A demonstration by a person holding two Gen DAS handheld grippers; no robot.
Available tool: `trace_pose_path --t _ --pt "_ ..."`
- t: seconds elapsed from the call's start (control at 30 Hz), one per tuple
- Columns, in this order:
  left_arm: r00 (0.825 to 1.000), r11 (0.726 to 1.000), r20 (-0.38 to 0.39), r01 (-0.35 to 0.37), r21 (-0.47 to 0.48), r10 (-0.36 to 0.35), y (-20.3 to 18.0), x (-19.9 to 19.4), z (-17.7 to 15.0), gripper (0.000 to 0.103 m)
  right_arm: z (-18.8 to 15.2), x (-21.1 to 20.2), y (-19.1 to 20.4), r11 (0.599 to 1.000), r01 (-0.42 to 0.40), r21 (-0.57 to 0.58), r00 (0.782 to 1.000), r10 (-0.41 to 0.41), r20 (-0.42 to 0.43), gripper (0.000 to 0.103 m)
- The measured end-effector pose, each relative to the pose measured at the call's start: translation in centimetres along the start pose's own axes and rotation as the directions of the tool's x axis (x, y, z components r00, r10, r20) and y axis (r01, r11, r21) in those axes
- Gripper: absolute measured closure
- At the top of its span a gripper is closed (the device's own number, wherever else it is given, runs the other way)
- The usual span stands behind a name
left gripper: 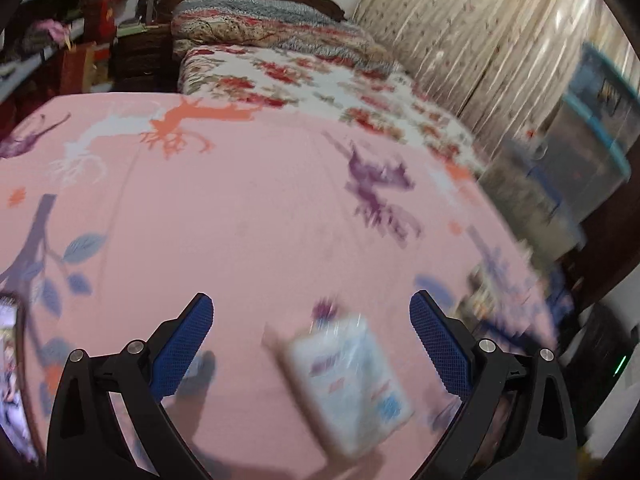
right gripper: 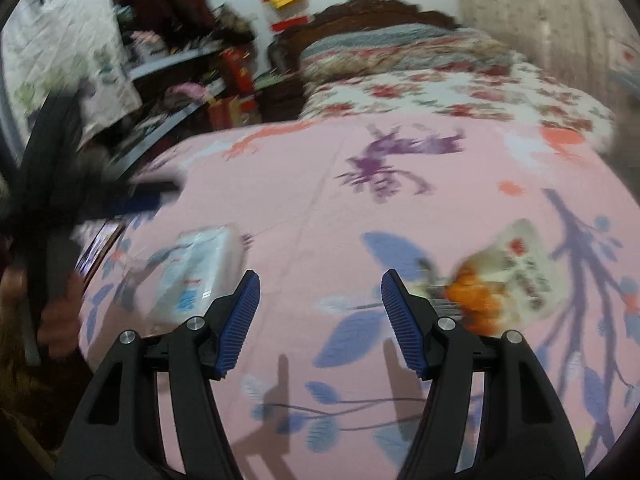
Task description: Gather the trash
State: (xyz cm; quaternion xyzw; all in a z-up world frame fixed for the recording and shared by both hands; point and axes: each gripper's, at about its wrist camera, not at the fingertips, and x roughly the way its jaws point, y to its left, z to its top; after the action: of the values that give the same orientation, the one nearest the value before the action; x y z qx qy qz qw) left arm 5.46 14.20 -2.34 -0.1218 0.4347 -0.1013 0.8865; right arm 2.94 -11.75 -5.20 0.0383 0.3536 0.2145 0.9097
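Pink bedsheet [left gripper: 248, 216], purple-orange deer print; white-blue packet [left gripper: 352, 384]; blue fingers [right gripper: 240, 320].

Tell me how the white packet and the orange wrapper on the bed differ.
The white packet is pale with blue and red print and looks plump and boxy; the orange wrapper is cream with orange and red print and looks flatter and crumpled. In the right wrist view the white packet lies left of the open right gripper, the orange wrapper to its right. Both lie on the pink bedsheet, ungripped.
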Motion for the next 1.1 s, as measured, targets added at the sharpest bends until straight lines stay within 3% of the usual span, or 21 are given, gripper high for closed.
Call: trace_pose_path --t 0.1,0.23,0.37,0.47,0.53,0.57,0.7,0.77,0.9,1.1 --pt "0.998 0.997 -0.021 -0.064 0.042 0.065 -1.6 -0.1 -2.7 0.009 -0.1 -1.0 -2.7 0.995 0.065 0.077 0.997 -0.068 0.042 0.032" --pt "0.997 0.995 -0.037 -0.064 0.077 0.067 -3.4 0.8 -4.4 0.009 -0.4 -1.8 -6.6 0.973 0.124 0.195 0.990 -0.135 0.048 0.022" --pt "0.994 0.991 -0.081 -0.060 0.117 0.070 -5.2 3.0 -4.9 0.009 -1.0 -2.1 -9.4 0.951 0.154 0.267 0.986 -0.167 0.026 0.022" --pt "0.993 0.986 -0.070 -0.089 0.143 0.100 -6.0 4.0 -5.0 0.011 -1.4 -2.6 -10.9 0.941 0.143 0.308 0.987 -0.157 0.023 0.022" --pt "0.993 0.982 -0.057 -0.097 0.161 0.107 -6.4 4.3 -4.8 0.040 -1.4 -2.7 -12.6 0.922 0.109 0.372 0.992 -0.127 0.024 0.022" --pt "0.993 0.981 -0.057 -0.095 0.167 0.106 -6.5 4.4 -4.6 0.043 -1.5 -2.9 -13.4 0.910 0.095 0.403 0.993 -0.115 0.027 0.023" --pt "0.997 0.986 -0.069 -0.028 0.166 0.040 -7.1 5.1 -3.8 0.045 -1.7 -2.6 -17.5 0.849 0.035 0.527 0.998 -0.060 0.030 0.042" --pt "0.997 0.986 -0.082 0.004 0.169 0.010 -7.8 5.5 -3.5 0.045 -1.4 -2.2 -18.6 0.843 0.035 0.537 0.998 -0.060 0.028 0.050" --pt "0.992 0.977 -0.107 0.093 0.192 -0.073 -10.3 5.6 -3.2 0.045 0.7 -0.8 -19.9 0.873 0.016 0.487 1.000 -0.021 0.006 0.058" --pt "0.969 0.957 -0.185 0.202 0.210 -0.164 -13.9 6.4 -4.0 0.044 4.6 2.9 -20.7 0.924 -0.073 0.375 0.992 0.106 -0.067 0.059"
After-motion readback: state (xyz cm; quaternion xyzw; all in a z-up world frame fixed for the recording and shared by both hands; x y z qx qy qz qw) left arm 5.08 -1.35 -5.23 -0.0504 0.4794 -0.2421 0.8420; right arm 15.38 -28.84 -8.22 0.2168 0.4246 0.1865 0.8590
